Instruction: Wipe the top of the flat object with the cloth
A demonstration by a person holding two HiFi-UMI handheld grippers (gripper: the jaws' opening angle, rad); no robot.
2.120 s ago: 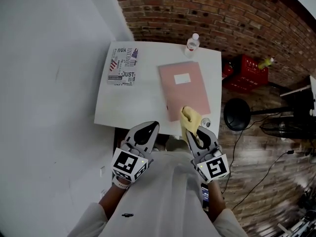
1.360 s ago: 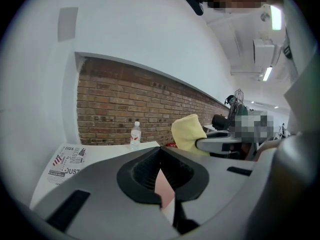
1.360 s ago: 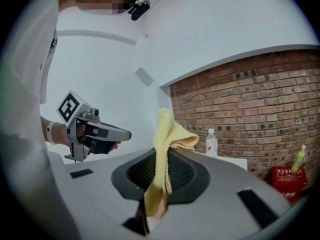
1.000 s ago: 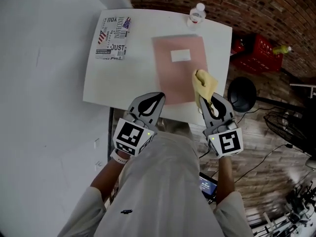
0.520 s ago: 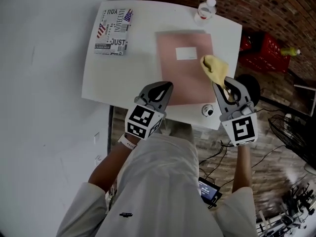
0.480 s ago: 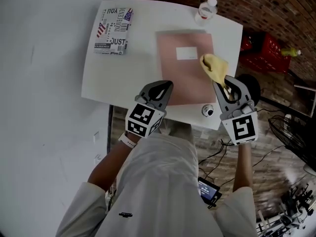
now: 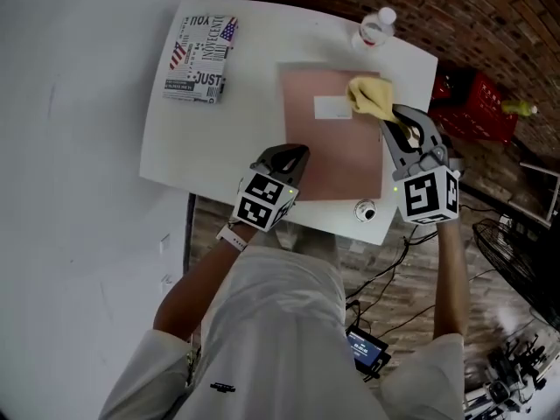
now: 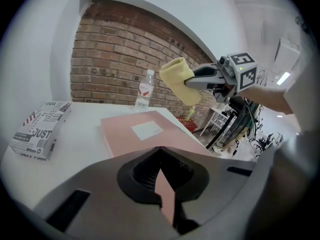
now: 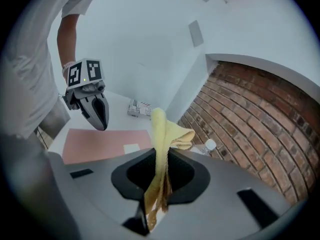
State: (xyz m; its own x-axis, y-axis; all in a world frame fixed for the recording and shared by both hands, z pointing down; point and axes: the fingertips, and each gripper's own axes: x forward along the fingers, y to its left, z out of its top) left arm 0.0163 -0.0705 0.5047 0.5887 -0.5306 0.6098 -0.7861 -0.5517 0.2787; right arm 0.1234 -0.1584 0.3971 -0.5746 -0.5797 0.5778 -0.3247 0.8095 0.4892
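White tabletop [image 7: 254, 103] stands against a plain wall on its left edge and a brick wall [image 7: 490, 16] along its far edge.

Items on the tabletop:
- Pink folder [image 7: 328, 151], lying flat in the right half and reaching almost to the near edge. A white label [image 7: 331, 107] sits on its far part.
- Printed box [image 7: 199, 59], at the far-left corner, well apart from the folder.
- Bottle [image 7: 376, 26], upright at the far edge, just beyond the folder's far-right corner.

Left tongs [image 7: 296, 153]: positioned at the folder's near-left corner. The left gripper view shows the jaws drawn almost together with only a narrow slit between them, and pink shows through the slit. Contact with the folder cannot be confirmed.

Right tongs [image 7: 401, 116]: jaws pinching a yellow cloth [image 7: 369, 94], with the bunched end protruding past the tips. The cloth is over the folder's far-right part, beside the label. The left gripper view shows it held clear above the folder's surface, not touching.

A red crate [image 7: 477, 112] stands on the floor beyond the right edge.
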